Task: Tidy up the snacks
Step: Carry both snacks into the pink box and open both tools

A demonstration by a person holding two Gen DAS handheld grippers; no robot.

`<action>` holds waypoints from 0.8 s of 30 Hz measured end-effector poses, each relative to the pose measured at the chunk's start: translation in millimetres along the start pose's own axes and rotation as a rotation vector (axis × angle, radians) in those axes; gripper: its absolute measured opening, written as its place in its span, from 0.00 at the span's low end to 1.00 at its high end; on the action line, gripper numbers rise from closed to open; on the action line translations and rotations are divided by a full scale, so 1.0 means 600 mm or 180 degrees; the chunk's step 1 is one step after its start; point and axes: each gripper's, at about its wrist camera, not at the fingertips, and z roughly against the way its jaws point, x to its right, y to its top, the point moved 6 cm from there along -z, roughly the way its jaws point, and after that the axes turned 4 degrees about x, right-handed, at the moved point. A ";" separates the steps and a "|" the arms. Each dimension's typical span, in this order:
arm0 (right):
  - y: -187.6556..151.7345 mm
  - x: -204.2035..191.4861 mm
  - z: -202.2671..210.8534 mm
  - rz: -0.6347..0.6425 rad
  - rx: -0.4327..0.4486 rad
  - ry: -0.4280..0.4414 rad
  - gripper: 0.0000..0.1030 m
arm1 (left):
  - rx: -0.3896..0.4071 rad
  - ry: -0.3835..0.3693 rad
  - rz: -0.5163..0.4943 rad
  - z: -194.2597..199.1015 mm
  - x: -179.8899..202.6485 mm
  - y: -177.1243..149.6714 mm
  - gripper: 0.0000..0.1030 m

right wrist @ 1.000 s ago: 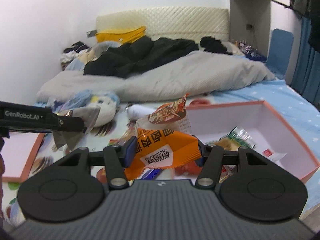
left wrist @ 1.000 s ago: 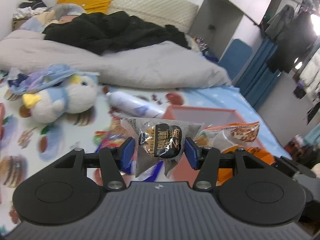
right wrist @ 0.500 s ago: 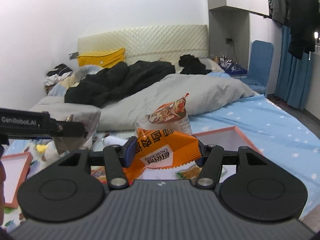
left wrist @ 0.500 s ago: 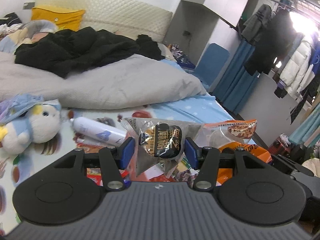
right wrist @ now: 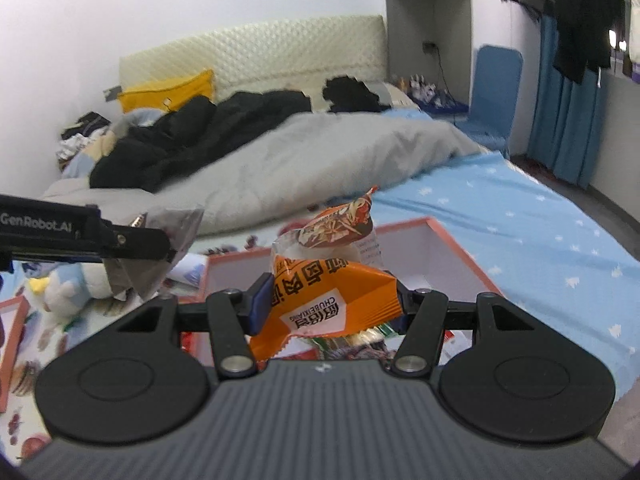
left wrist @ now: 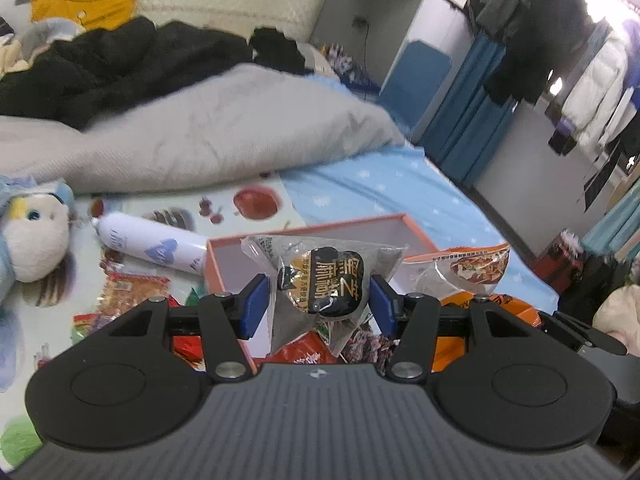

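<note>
My left gripper is shut on a clear packet with a black sesame label, held above the near left part of an orange-rimmed white box. My right gripper is shut on an orange snack packet with a clear printed top, over the same box. The two packets hang side by side: the orange packet shows right of the left gripper, and the sesame packet shows at the left in the right wrist view. Several wrapped snacks lie inside the box, mostly hidden.
On the fruit-print sheet left of the box lie a white bottle, a plush toy and loose snack packets. A grey duvet and dark clothes fill the bed behind. A box lid lies at far left.
Both grippers have swung right across the bed with their packets still held. The box has come under and ahead of them, and the plush toy has slid to the left edge.
</note>
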 end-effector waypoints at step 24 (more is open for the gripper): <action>-0.097 0.045 -0.104 -0.0154 -0.0652 -0.0106 0.75 | -0.0476 0.0070 -0.0064 -0.125 -0.011 -0.054 0.77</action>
